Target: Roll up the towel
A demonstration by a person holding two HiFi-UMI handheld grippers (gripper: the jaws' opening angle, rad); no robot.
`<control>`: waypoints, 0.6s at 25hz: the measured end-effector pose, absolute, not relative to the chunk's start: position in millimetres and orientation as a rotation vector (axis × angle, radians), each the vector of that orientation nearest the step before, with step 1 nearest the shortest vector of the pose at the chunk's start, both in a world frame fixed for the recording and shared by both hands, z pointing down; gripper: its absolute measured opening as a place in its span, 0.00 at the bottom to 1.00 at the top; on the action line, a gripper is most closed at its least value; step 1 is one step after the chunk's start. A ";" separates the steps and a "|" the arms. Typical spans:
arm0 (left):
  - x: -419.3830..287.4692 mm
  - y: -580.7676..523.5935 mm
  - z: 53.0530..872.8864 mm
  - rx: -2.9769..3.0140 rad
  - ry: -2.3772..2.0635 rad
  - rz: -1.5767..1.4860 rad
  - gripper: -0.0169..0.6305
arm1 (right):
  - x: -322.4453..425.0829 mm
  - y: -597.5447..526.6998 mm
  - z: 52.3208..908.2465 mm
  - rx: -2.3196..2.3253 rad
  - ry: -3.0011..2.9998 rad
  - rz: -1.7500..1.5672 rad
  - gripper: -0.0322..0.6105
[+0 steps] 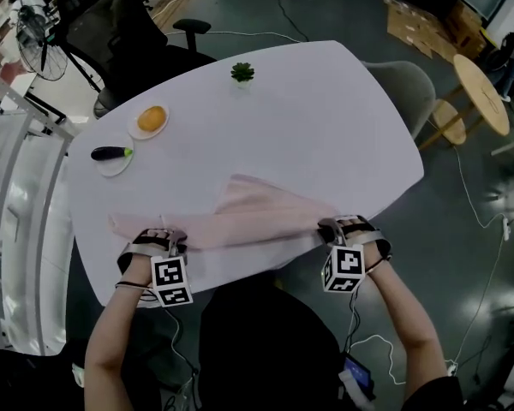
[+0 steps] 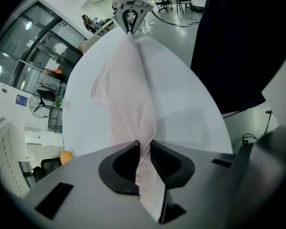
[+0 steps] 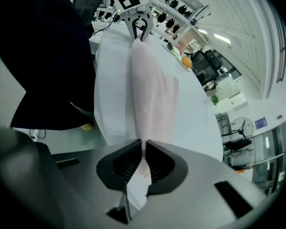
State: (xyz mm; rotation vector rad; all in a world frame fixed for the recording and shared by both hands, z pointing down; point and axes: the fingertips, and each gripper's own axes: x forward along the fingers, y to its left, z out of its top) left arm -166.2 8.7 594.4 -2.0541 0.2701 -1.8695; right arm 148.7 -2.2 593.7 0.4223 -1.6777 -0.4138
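Observation:
A pale pink towel [image 1: 257, 217] lies bunched lengthwise near the front edge of the white table [image 1: 325, 118]. My left gripper [image 1: 164, 235] is shut on the towel's left end. In the left gripper view the cloth [image 2: 128, 89] runs from between my jaws [image 2: 144, 148] to the right gripper [image 2: 130, 22] at the far end. My right gripper [image 1: 341, 227] is shut on the towel's right end. Seen from the right gripper, the fabric [image 3: 150, 87] is pinched between the pads [image 3: 144, 148] and stretches to the left gripper [image 3: 140, 28]. A loose flap of towel spreads toward the table's middle.
A plate with an orange bun [image 1: 151, 120] and a plate with an eggplant [image 1: 111, 154] sit at the table's left. A small green plant [image 1: 242, 73] stands at the far edge. A black office chair [image 1: 124, 32] and a grey chair [image 1: 403, 88] flank the table.

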 end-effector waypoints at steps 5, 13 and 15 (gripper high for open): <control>-169.2 49.8 598.5 -2.096 0.232 -1.897 0.15 | 144.2 26.0 600.2 0.340 -1.685 -0.427 0.11; -169.4 44.2 591.3 -2.158 0.203 -1.921 0.15 | 143.0 21.6 601.5 0.285 -1.725 -0.278 0.11; -169.7 34.2 584.1 -2.194 0.203 -1.927 0.15 | 141.9 14.1 595.4 0.297 -1.767 -0.186 0.12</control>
